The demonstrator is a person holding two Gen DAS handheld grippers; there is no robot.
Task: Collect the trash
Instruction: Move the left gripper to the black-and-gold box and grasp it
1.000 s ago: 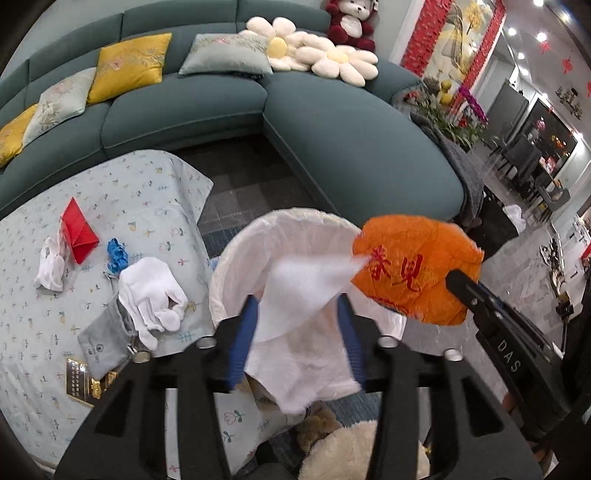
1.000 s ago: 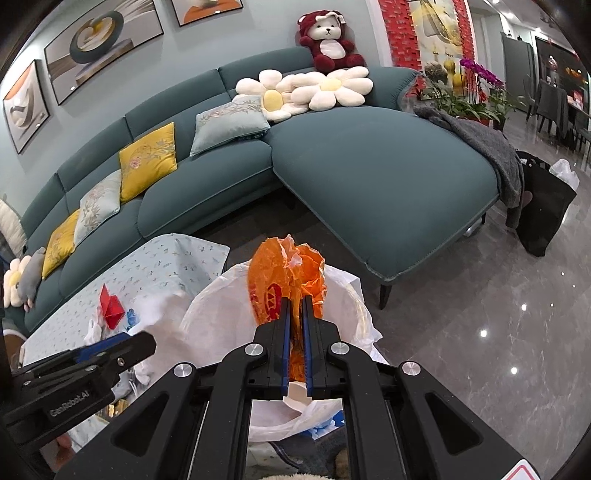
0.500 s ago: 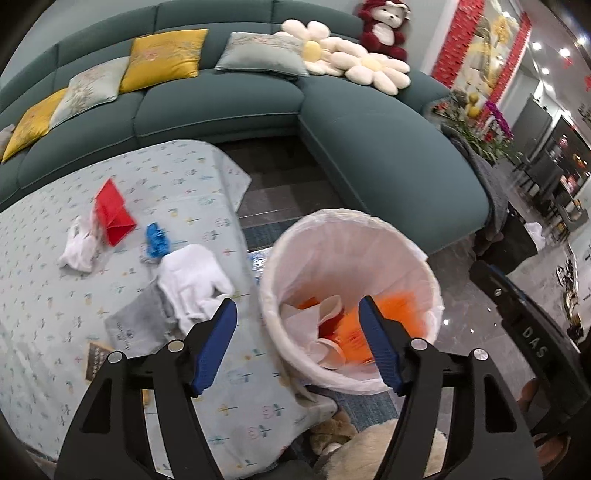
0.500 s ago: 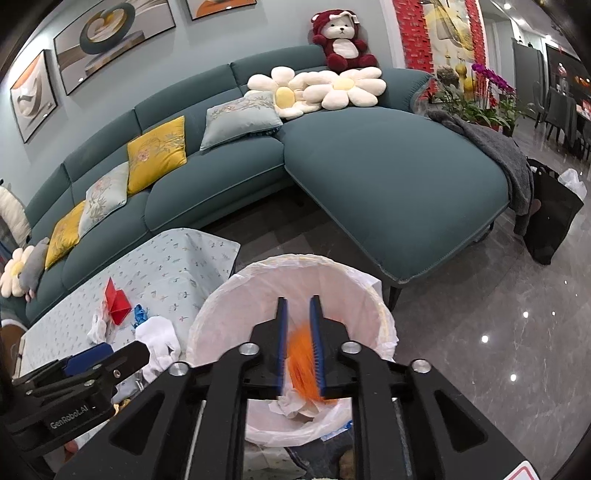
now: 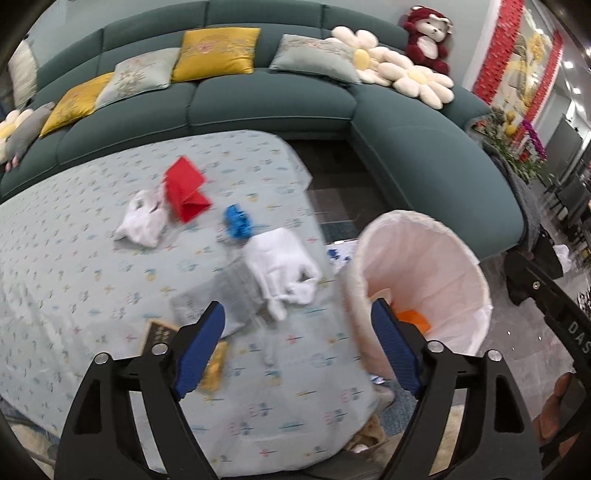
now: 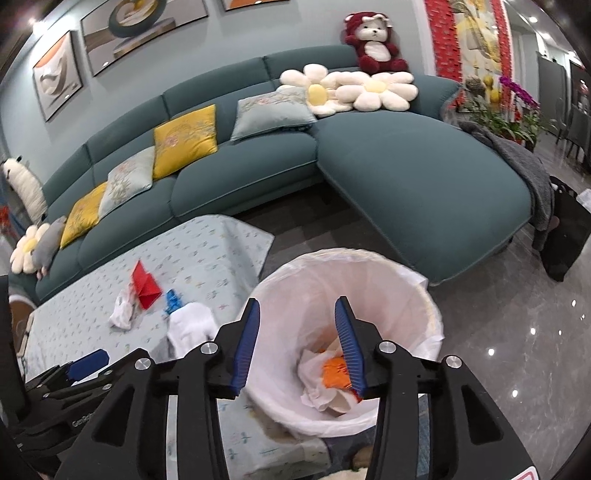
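This is a home living room. A long teal sectional sofa (image 6: 332,162) curves around the space, and everything else sits relative to it: yellow and grey cushions (image 6: 184,138) and daisy-shaped pillows (image 6: 380,88) along its seat, a red plush bear (image 6: 373,44) on its backrest, framed pictures (image 6: 144,29) on the wall behind it. In front of the sofa stands a low table (image 5: 92,258) under a patterned cloth, on a glossy tiled floor (image 6: 517,350). Past the sofa's right end stand potted orchids (image 6: 517,96) and red hangings (image 6: 443,37).
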